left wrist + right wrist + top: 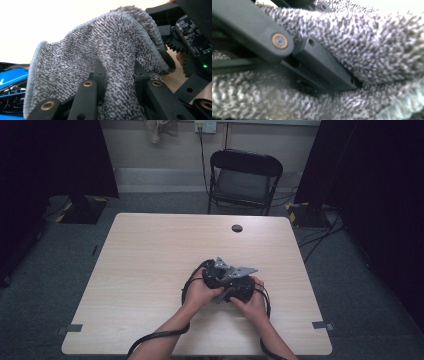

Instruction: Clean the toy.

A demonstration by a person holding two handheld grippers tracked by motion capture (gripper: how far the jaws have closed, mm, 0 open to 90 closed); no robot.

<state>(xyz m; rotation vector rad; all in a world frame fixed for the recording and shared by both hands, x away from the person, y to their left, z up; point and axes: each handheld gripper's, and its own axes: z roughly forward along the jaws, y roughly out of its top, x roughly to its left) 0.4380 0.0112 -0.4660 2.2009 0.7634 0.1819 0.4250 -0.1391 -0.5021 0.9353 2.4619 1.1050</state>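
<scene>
A grey knitted cloth [100, 42] hangs in a fold between my left gripper's [117, 72] black fingers [100, 73], which are shut on it. The cloth runs up and right towards the other gripper's body, where a circuit board [193, 35] and a toothed gear show. In the right gripper view the same cloth [374, 42] sits very close, with a black finger [324, 67] and its riveted link pressed into a crease; I cannot tell whose finger it is. From above, both hands hold the two grippers [227, 280] pressed together over the table's middle.
The light wooden table [150, 270] has a round cable hole [237, 228] near its far edge. A black folding chair [245, 175] stands behind it. Cables lie on the floor at the right. A blue and black part [12, 80] shows at the left gripper view's left edge.
</scene>
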